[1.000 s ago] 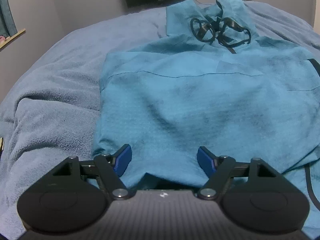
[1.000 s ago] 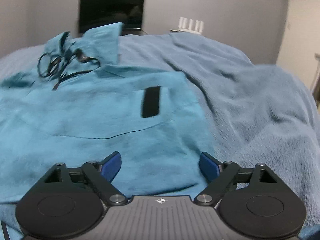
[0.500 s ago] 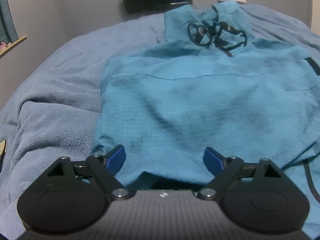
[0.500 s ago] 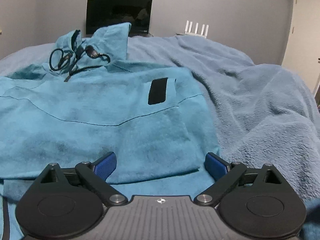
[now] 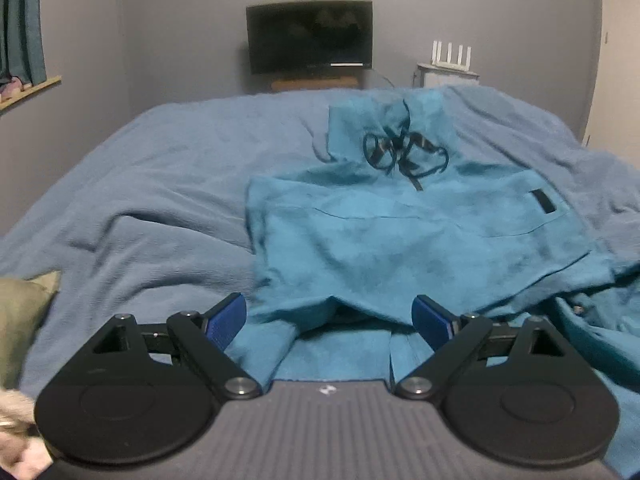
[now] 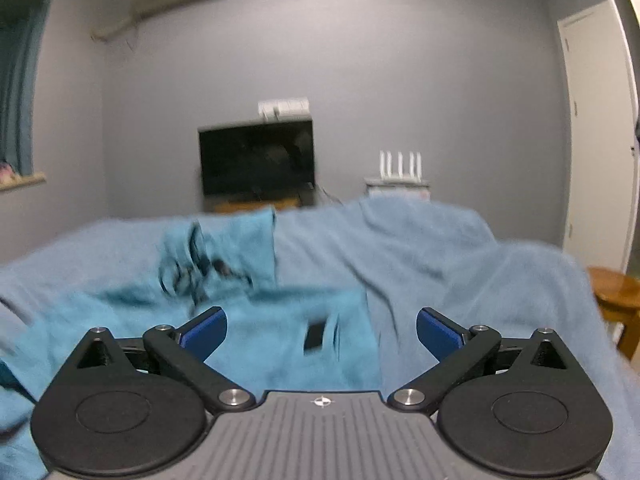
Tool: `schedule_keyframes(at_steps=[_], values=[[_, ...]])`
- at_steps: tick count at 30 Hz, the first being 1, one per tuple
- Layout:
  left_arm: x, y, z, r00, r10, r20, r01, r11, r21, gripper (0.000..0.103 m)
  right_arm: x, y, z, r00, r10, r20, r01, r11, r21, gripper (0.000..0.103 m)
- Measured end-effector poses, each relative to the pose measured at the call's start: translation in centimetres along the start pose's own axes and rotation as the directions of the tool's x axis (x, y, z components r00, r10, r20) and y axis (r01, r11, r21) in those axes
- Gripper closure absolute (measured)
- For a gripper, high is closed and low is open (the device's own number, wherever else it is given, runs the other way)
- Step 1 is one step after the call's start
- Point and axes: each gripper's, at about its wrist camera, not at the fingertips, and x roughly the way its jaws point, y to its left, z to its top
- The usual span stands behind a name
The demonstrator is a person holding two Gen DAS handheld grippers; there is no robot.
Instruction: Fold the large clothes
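A teal hoodie (image 5: 400,232) lies folded on the blue blanket (image 5: 160,184) of a bed, with its black drawstring (image 5: 404,152) coiled near the hood and a black pocket strip (image 5: 542,201) at the right. My left gripper (image 5: 330,318) hovers open above the hoodie's near folded edge and holds nothing. In the blurred right wrist view the hoodie (image 6: 272,320) sits low on the blanket (image 6: 460,264). My right gripper (image 6: 322,332) is raised over the hoodie's right part; its jaws are opening and nothing is between them.
Against the far grey wall stand a dark TV (image 5: 310,36) and a white router (image 5: 448,56). A wooden stool (image 6: 616,292) and a white door (image 6: 592,128) are at the right. An olive cushion (image 5: 20,312) lies at the bed's left, and a hand (image 5: 16,452) shows in the bottom left corner.
Both grippers have risen and drawn back from the hoodie, and their jaws have widened. The views now take in the far wall; the hoodie lies still on the bed.
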Motion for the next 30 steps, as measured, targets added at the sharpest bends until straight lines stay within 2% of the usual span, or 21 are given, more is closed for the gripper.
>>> schedule_keyframes(at_steps=[4, 7, 10, 13, 17, 21, 25, 28, 30], values=[[-5.0, 1.9, -0.9, 0.999, -0.042, -0.011, 0.043, 0.999, 0.024, 0.012, -3.7, -1.8, 3.4, 0.998, 0.068, -0.015, -0.069, 0.996, -0.053, 0.001], [-9.0, 2.6, -2.4, 0.998, -0.054, -0.026, 0.056, 0.992, 0.117, 0.012, -6.8, -3.1, 4.1, 0.991, 0.122, -0.057, -0.129, 0.984, -0.126, 0.001], [-12.8, 3.2, -4.6, 0.994, -0.101, -0.051, 0.110, 0.974, 0.201, 0.012, -9.8, -4.4, 3.7, 0.975, 0.184, -0.125, -0.206, 0.960, -0.189, 0.001], [-15.9, 3.5, -7.2, 0.986, -0.130, -0.099, 0.152, 0.953, 0.261, 0.012, -12.6, -6.0, 2.4, 0.942, 0.245, -0.230, -0.298, 0.926, -0.234, 0.001], [-18.2, 3.8, -10.8, 0.970, -0.162, -0.181, 0.212, 0.929, 0.303, 0.012, -16.2, -7.8, 0.7, 0.875, 0.313, -0.368, -0.412, 0.881, -0.231, 0.001], [-19.2, 3.6, -13.8, 0.955, -0.179, -0.238, 0.259, 0.895, 0.363, 0.012, -19.6, -8.2, -1.5, 0.813, 0.321, -0.486, -0.494, 0.822, -0.283, 0.001], [-19.6, 2.2, -15.3, 0.953, -0.216, -0.211, 0.289, 0.855, 0.430, 0.012, -21.8, -7.9, -3.4, 0.762, 0.302, -0.572, -0.554, 0.762, -0.335, 0.001], [-19.0, 0.3, -15.7, 0.957, -0.213, -0.197, 0.286, 0.805, 0.520, 0.012, -22.7, -6.9, -4.4, 0.739, 0.305, -0.601, -0.596, 0.712, -0.372, 0.001], [-18.5, -0.2, -15.7, 0.960, -0.213, -0.180, 0.278, 0.779, 0.562, 0.012, -23.1, -6.1, -4.9, 0.736, 0.308, -0.602, -0.615, 0.676, -0.406, 0.001]])
